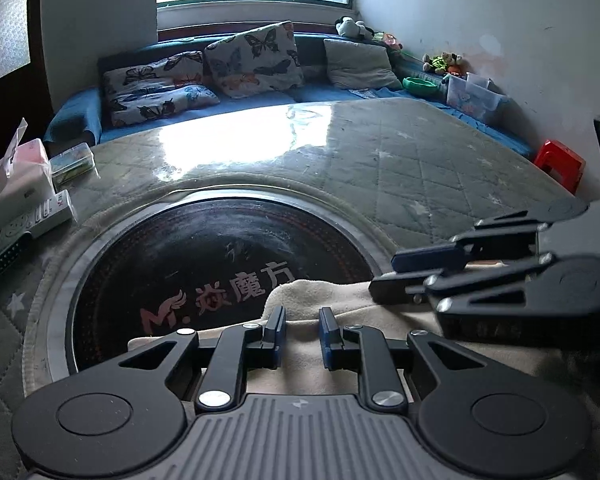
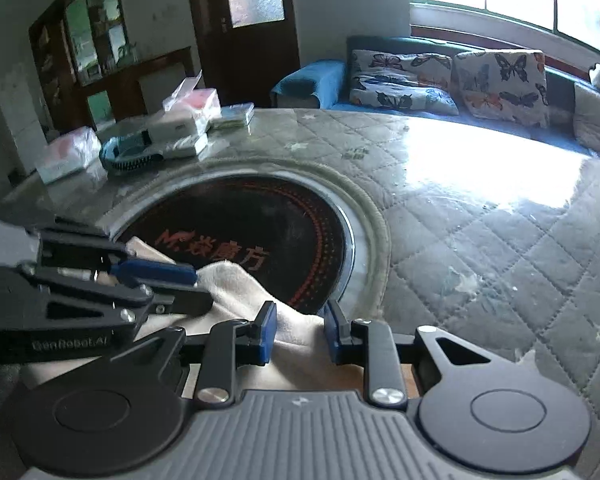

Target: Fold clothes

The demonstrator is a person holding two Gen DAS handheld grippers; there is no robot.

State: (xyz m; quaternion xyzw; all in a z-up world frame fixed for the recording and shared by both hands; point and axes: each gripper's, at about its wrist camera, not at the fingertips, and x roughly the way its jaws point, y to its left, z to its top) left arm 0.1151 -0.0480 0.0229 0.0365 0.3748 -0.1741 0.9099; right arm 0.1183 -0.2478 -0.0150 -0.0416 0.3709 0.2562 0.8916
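Note:
A beige fleece cloth [image 1: 312, 296] lies at the near edge of the table, its far edge over the black round plate [image 1: 220, 248] set in the tabletop. My left gripper [image 1: 302, 332] has its blue pads close together with a fold of the cloth pinched between them. My right gripper [image 1: 384, 276] comes in from the right beside it, also closed on the cloth. In the right wrist view the cloth [image 2: 236, 284] rises between the pads of the right gripper [image 2: 300, 332], and the left gripper [image 2: 202, 288] holds it at the left.
The quilted, glass-topped table [image 1: 420, 168] stretches ahead. Tissue packs [image 1: 20, 176], a power strip [image 1: 48, 214] and a small box [image 1: 72, 162] crowd its left side. Behind it stands a blue sofa with butterfly cushions [image 1: 256, 60]. A red stool [image 1: 560, 162] is at the right.

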